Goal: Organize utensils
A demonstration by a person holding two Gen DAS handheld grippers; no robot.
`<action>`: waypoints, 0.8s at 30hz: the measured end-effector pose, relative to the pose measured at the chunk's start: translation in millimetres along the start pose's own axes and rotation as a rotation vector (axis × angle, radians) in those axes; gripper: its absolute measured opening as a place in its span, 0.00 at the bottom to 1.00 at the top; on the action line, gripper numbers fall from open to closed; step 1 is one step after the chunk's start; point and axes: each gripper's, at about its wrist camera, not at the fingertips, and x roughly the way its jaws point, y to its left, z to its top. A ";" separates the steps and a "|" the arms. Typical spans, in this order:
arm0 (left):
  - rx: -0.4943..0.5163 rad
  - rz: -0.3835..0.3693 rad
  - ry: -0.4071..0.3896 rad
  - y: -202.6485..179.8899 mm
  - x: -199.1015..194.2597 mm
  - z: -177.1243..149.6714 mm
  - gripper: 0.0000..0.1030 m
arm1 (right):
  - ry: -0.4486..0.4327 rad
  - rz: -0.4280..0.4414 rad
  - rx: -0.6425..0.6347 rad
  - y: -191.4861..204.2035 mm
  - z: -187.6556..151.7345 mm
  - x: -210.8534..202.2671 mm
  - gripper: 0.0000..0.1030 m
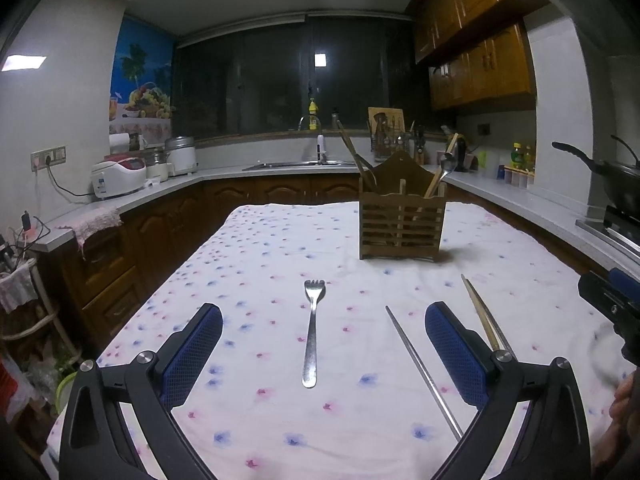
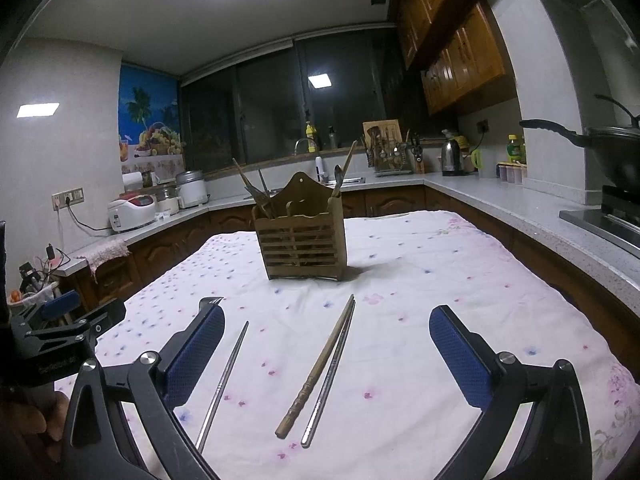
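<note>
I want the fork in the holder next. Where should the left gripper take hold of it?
Grip the fork mid-handle, coming from above with the left gripper open across it. It lies flat on the cloth, tines pointing away toward the holder, handle narrow and straight.

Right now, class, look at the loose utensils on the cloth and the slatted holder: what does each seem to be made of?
The fork looks like polished steel: silvery and glinting. The two thin chopsticks look like the same metal, grey and shiny. The thicker chopstick seems to be matt brown wood or bamboo, with a ridged handle. The holder looks like unpainted wood or bamboo slats.
</note>
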 end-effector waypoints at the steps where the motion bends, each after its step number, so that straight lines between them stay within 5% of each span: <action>1: -0.001 -0.001 0.002 0.3 0.6 0.2 0.99 | 0.000 0.000 0.000 1.3 -0.1 -0.4 1.00; 24: -0.005 -0.007 0.002 -2.8 -2.1 1.0 0.99 | -0.003 0.001 0.001 2.7 1.8 -2.6 1.00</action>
